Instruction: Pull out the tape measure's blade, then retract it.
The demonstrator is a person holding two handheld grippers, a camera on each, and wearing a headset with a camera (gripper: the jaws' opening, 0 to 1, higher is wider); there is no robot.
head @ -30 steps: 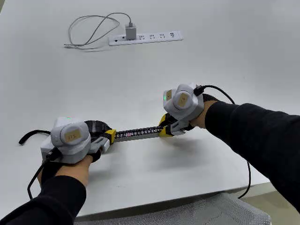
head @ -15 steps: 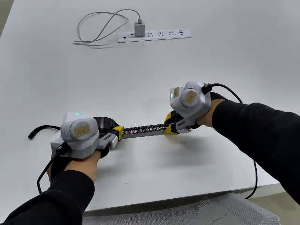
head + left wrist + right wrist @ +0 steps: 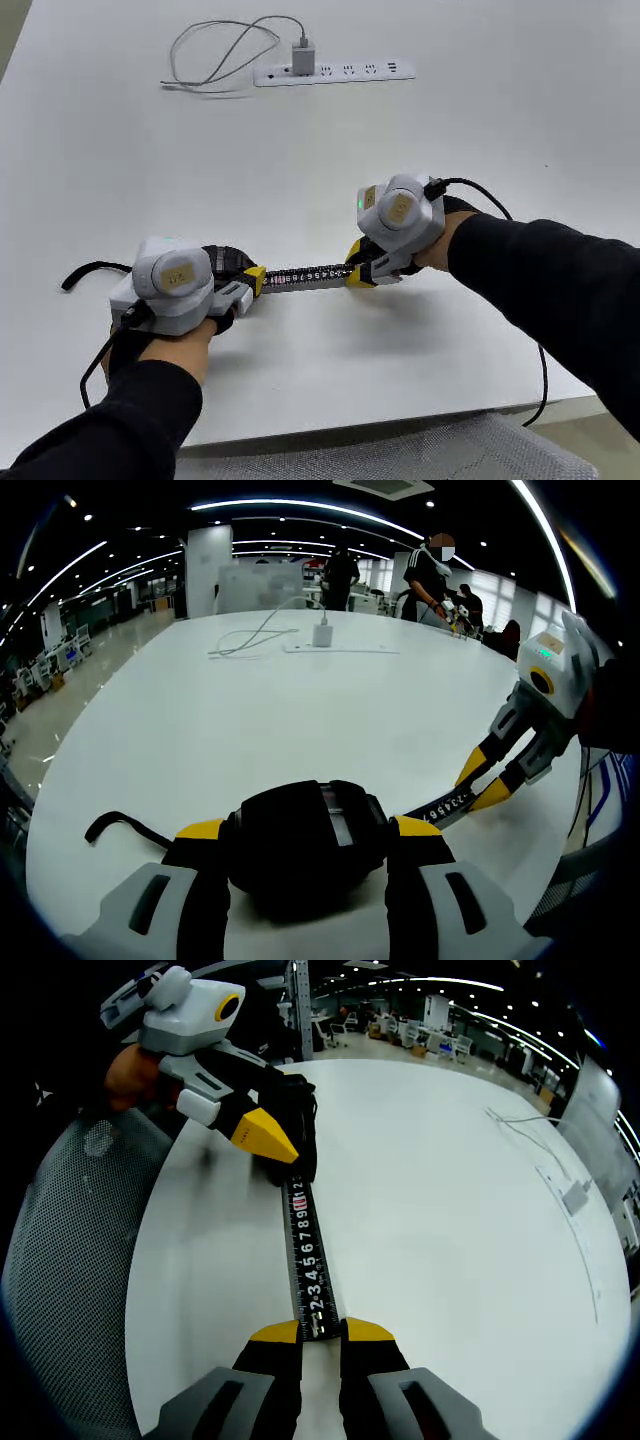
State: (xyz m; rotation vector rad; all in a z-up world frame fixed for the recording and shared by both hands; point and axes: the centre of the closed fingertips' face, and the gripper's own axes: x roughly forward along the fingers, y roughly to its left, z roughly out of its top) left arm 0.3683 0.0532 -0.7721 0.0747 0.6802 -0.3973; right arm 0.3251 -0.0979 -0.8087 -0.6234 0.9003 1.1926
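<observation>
So here's where it's at: the round black plastic tape measure case (image 3: pixel 225 265) sits low and left of centre in the head view, on the white tabletop (image 3: pixel 420 140). The left gripper (image 3: pixel 240 290) has its yellow-tipped jaws clamped on either side of it. Just right of centre, the right gripper (image 3: pixel 358 275) is pinched tight on the tip of the dark numbered blade (image 3: pixel 305 276), which runs straight between the two. In the right gripper view it goes from bottom centre up to the case. My read: the pull-out is at least partly done, with only a short stretch showing, and the whole retract is left. The white power strip (image 3: pixel 335 71) at the top isn't involved.
</observation>
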